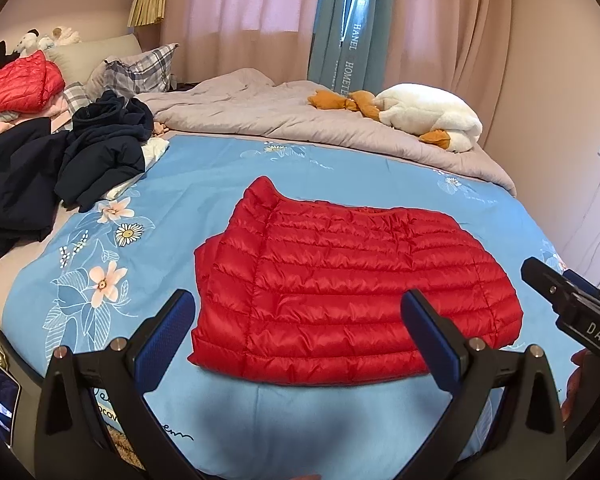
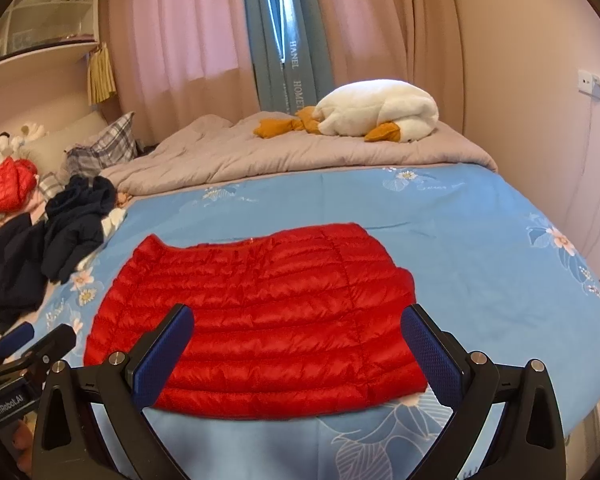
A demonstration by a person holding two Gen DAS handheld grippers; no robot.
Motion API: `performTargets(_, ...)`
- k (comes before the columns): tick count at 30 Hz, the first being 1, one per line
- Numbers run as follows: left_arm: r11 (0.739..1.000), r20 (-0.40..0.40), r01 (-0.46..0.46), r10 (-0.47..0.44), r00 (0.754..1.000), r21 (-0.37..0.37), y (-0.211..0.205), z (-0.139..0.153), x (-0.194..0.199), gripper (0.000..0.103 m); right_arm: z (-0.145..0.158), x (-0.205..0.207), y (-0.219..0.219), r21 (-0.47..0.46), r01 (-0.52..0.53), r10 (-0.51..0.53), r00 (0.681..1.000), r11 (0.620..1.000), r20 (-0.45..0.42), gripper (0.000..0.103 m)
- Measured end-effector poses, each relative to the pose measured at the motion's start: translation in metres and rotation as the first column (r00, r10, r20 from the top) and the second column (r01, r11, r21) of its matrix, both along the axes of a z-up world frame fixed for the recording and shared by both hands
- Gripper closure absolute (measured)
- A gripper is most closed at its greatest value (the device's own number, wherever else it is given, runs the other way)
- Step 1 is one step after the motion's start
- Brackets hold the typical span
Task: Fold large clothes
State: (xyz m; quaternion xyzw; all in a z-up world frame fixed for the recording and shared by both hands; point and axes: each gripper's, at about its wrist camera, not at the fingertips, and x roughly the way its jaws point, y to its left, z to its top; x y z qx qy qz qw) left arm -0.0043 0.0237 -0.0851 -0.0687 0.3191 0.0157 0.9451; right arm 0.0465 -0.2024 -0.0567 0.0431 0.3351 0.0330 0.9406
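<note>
Both sets of blue-padded jaws stand spread wide and empty above the near edge of a bed, with a red jacket (image 1: pixel 352 296) lying between and beyond them. The left gripper (image 1: pixel 300 340) and right gripper (image 2: pixel 298 354) hover side by side, just short of the jacket's near hem and not touching it; each is visible at the edge of the other's view.

The jacket, a glossy quilted down piece with horizontal stitched channels, lies flat and folded into a broad, roughly rectangular shape on a blue floral sheet (image 1: pixel 204 184). Its sleeves appear tucked in, and one corner rises to a point at the jacket's far left.

Left of the jacket, a heap of dark clothes (image 1: pixel 60 168) sprawls across the sheet, with another red garment (image 1: pixel 16 84) piled farther left and back. Beyond the jacket, a grey duvet (image 1: pixel 280 116) is bunched up, and a white plush goose (image 1: pixel 428 116) with orange feet lies on it. Pink curtains (image 1: pixel 240 16) hang behind.
</note>
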Motion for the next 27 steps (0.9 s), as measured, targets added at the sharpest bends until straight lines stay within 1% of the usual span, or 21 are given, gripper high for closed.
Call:
performTargets(15, 1.000, -0.030, 0.005, -0.005, 1.000, 0.004, -0.003, -0.006, 0.004, 0.000, -0.005, 0.004, 0.011, -0.019, -0.013, 0.013, 1.000, 1.000, -0.021, 0.001)
performTargets(27, 1.000, -0.076, -0.019, 0.020, 0.997, 0.019, 0.001, -0.016, 0.013, 0.000, -0.010, 0.008, 0.017, -0.027, -0.026, 0.025, 0.999, 0.999, -0.033, 0.001)
